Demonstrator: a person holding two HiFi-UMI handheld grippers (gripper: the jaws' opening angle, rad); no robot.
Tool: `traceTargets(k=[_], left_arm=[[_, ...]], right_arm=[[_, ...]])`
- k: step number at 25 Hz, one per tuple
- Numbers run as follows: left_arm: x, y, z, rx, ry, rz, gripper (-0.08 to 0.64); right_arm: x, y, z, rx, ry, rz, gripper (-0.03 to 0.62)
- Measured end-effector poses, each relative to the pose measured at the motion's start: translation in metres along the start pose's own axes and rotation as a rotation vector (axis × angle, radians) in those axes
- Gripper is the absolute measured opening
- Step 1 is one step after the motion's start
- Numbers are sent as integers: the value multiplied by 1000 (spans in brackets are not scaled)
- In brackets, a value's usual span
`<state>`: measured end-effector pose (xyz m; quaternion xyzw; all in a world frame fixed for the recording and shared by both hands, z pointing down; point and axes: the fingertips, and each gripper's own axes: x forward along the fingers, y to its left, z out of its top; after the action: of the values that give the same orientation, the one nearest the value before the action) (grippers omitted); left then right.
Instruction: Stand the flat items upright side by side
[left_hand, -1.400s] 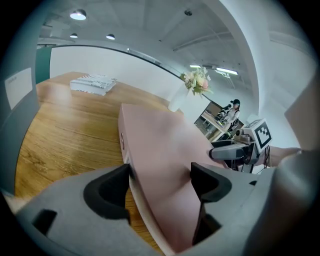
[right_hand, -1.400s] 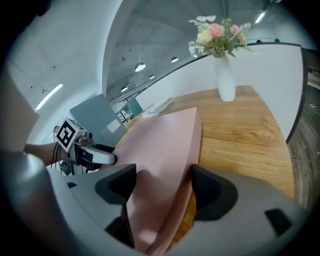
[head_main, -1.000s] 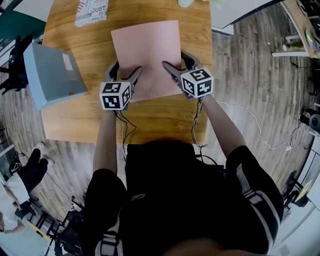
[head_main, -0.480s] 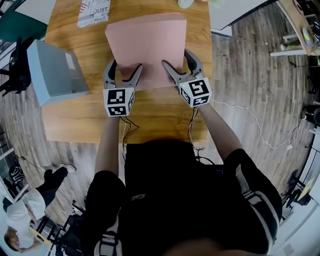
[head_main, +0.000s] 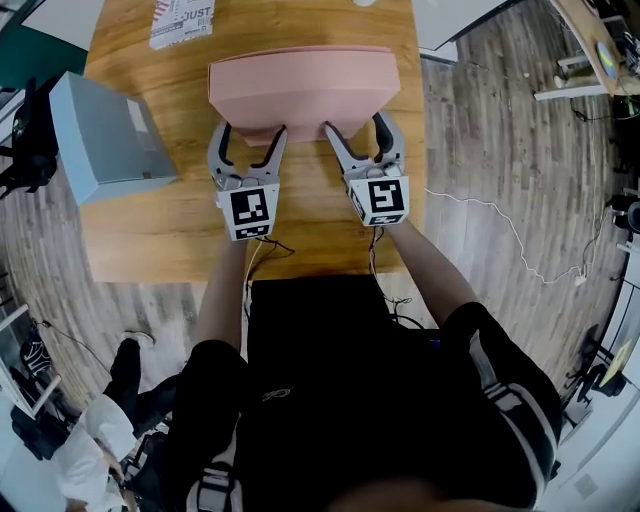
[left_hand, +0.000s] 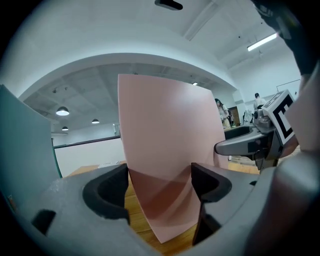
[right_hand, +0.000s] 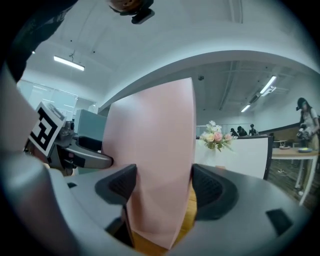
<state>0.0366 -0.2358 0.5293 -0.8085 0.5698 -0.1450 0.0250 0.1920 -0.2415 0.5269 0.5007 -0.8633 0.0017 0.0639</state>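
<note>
pink folder (head_main: 300, 85): tipped up close to vertical over the far half of the table, dead 12 o'clock from the person. Only its bottom corners are held. Can't tell if the bottom edge touches the wood or hangs just above it.
left tool (head_main: 252, 135): clamped on the folder's lower left corner, one pad on each face.
right tool (head_main: 355, 133): same deal on the lower right corner. The jaws stand fairly wide because the folder is thick.
risk, flop: all the grip is down low, so I'd guess the tall top could swing over toward 12 or back toward 6 if either pinch eases.
risk, twist: if one hand gets ahead of the other, the folder probably skews and a corner slides out.
risk, letting go: there's nothing next to it to lean on, so I doubt it stands alone.
table (head_main: 320, 230): warm wood grain. There's a grey-blue box (head_main: 105, 140) at 9 o'clock from the folder, well apart, and a printed sheet (head_main: 182, 22) at 11.
room: plank floor (head_main: 500, 150) with a white cable (head_main: 510, 235) at 3 o'clock. It's a big open hall with strip lights, flowers (right_hand: 217, 136) by a white partition, and people far off.
</note>
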Motion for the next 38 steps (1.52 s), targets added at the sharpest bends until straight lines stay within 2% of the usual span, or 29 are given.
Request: traceTargets(k=[8,11,15,19,23,27,29,33,36,38], left_arm=[[-11,-5,-7,24,-12,-55,403],[-13,-5,-7,4,-15,-81,397],[-18,-3,-5,-49,-11,-129,374],[-26,-2,-6,-62,-4,-178,376],[-46,2,-11,-74,22,-196,379],[-75,6,-11,-91,38,-193,379],[-92,6,-11,-111,48,-183,379],[-139,14,-24,-190,94,-59,379],[-174,22,-35,-198,142,35,379],[-195,36,-36,-169,161,78,379]], right_arm=[[-18,10,-4,36,38,-34,350],[-21,10,-5,47,46,-29,348],[-27,12,-7,43,67,29,359],[-39,6,-3,47,101,94,387],[-50,-11,6,-31,146,195,390],[-44,-26,20,-59,200,376,428],[-39,-28,27,-108,236,475,440],[-18,-21,35,-243,259,667,460],[-8,-20,41,-270,225,741,456],[-4,-17,45,-282,201,767,414]])
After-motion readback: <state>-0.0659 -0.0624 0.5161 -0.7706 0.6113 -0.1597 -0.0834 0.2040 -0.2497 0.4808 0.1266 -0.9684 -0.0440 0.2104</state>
